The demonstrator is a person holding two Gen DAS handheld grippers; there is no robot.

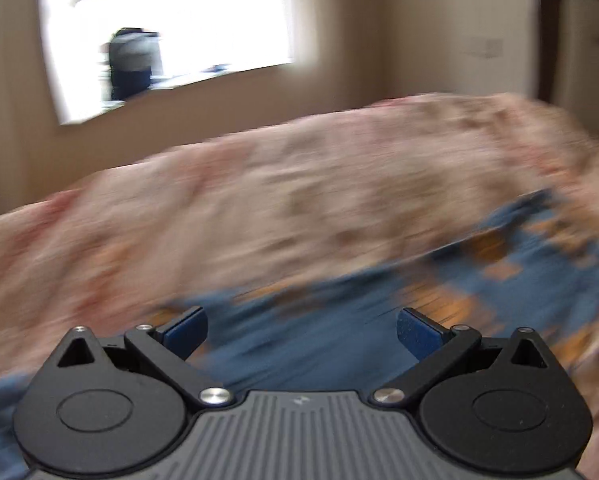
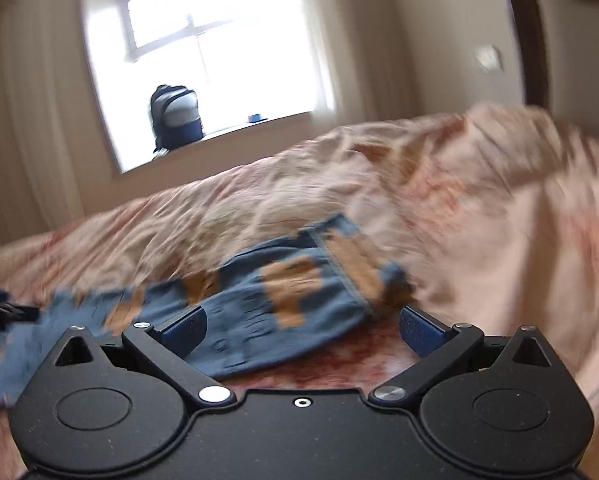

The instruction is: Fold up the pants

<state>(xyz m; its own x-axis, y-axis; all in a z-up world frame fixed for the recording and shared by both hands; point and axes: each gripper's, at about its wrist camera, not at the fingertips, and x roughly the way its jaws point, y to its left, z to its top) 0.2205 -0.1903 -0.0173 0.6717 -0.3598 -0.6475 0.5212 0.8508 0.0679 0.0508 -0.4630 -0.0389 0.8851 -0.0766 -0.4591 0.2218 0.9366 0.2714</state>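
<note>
Holding both tools over the bed, I have my left gripper [image 1: 301, 330] spread wide with nothing between its blue pads [image 1: 413, 330], and my right gripper [image 2: 301, 328] just as wide and gripping nothing. The pants [image 2: 259, 300], blue with orange patches, lie flat on the pinkish bedspread [image 2: 479, 220]; in the right wrist view they run from lower left to centre, just ahead of the fingers. In the left wrist view, heavily blurred, they fill the lower middle. A backpack [image 2: 175, 116] sits on the window [image 2: 203, 40] sill, upper left.
</note>
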